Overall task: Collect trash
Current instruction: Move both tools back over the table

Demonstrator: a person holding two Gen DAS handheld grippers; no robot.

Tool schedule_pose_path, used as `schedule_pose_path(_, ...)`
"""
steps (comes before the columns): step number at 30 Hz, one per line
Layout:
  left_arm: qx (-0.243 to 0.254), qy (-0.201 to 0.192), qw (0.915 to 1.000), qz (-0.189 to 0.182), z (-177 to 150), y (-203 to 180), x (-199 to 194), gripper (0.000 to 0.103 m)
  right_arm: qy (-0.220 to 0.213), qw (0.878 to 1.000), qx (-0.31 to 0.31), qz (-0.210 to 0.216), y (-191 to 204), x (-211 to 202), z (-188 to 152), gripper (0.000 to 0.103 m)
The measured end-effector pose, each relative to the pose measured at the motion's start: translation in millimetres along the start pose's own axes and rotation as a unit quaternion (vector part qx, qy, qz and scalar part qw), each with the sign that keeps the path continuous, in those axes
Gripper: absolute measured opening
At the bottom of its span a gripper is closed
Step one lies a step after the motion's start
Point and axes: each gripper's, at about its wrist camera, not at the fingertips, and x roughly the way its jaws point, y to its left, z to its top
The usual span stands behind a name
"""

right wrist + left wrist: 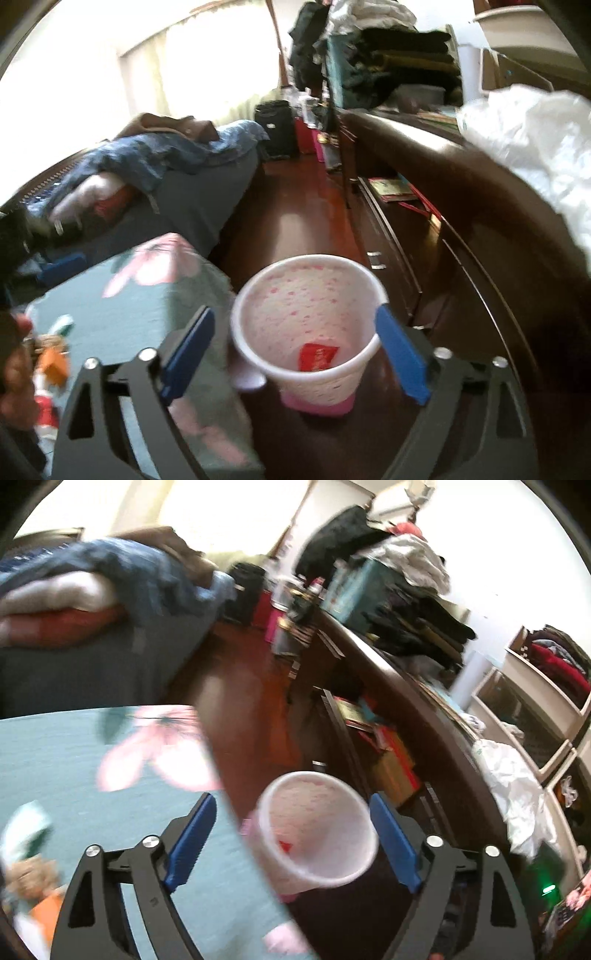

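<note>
Both claws stand spread wide with nothing between their blue pads. The left claw [291,843] and the right claw [295,352] look down at a white, pink-based trash bin [308,332] standing on the dark wooden floor [299,221], just beside the corner of a teal flowered bedspread [147,314]. A red wrapper [317,356] lies at the bin's bottom. A crumpled white plastic bag [535,147] rests on the dark tabletop [424,147] to the right.
</note>
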Motion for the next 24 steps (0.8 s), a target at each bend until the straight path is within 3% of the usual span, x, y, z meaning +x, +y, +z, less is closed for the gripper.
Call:
schedule_pose_path(6,0.004,-0.035,0.9939,0.104,-17.8,42.3,-68.8,0.096,-0.009,0.998,-0.028,0.052,42.3,-49.2,-6.0,0.099)
schedule_pose_path(11,0.0,-0.052,0.9761,0.211,-26.9,91.0,-114.2,0.099,-0.001,0.994,-0.059,0.09,85.7,-67.9,-13.8,0.099)
schedule_pose_path(14,-0.018,-0.051,0.9536,0.296,-27.0,134.4,-130.3,0.099,0.006,0.99,-0.082,0.112,117.2,-70.3,-18.2,0.099)
schedule_pose_path(15,-0.025,-0.042,0.9394,0.339,-25.9,156.1,-131.8,0.099,0.009,0.989,-0.088,0.117,125.8,-70.4,-19.7,0.099)
schedule_pose_path(18,-0.039,-0.011,0.916,0.399,-26.7,203.8,-127.8,0.099,0.016,0.985,-0.107,0.134,151.6,-69.3,-24.8,0.099)
schedule_pose_path(21,-0.052,0.032,0.9097,0.411,-33.2,243.8,-117.3,0.099,0.023,0.981,-0.125,0.146,175.4,-69.0,-33.1,0.099)
schedule_pose_path(24,-0.06,0.049,0.9115,0.404,-36.7,262.3,-107.7,0.094,0.032,0.977,-0.139,0.157,195.3,-63.6,-37.7,0.099)
